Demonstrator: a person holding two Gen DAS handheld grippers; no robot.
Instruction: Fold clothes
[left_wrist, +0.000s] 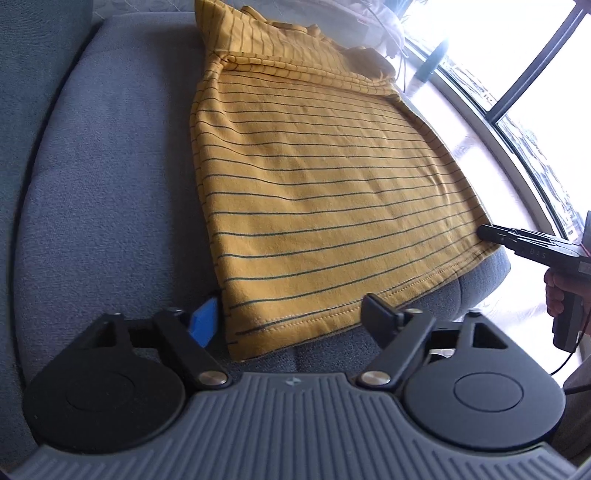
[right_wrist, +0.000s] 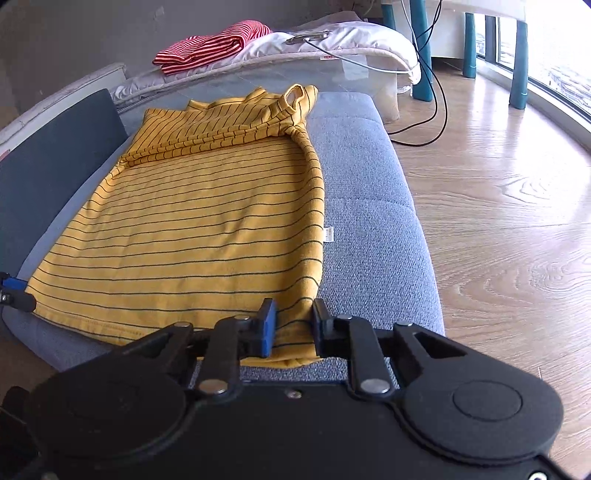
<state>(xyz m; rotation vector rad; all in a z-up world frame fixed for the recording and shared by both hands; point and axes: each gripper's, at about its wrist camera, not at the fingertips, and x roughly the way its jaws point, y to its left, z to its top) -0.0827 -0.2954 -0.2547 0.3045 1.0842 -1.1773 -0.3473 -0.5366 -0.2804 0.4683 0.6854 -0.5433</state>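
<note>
A yellow shirt with thin dark stripes (left_wrist: 314, 184) (right_wrist: 192, 221) lies flat on a blue-grey couch cushion (left_wrist: 110, 184) (right_wrist: 369, 229). Its sleeves are folded in across the top and its hem faces me. My left gripper (left_wrist: 291, 317) stands wide open at the hem's left corner, the blue-padded finger (left_wrist: 205, 321) beside the shirt's edge and the other finger over the hem. My right gripper (right_wrist: 293, 323) (left_wrist: 495, 236) sits at the hem's right corner with a narrow gap between its fingers. The cloth lies loose in that gap. A hand (left_wrist: 557, 291) holds that gripper.
A folded red-striped garment (right_wrist: 214, 44) rests on white padded bedding (right_wrist: 351, 44) behind the couch. Black cables (right_wrist: 432, 110) trail over the wooden floor (right_wrist: 498, 203) to the right, near teal table legs (right_wrist: 517, 55). A bright window (left_wrist: 517, 55) runs along the right side.
</note>
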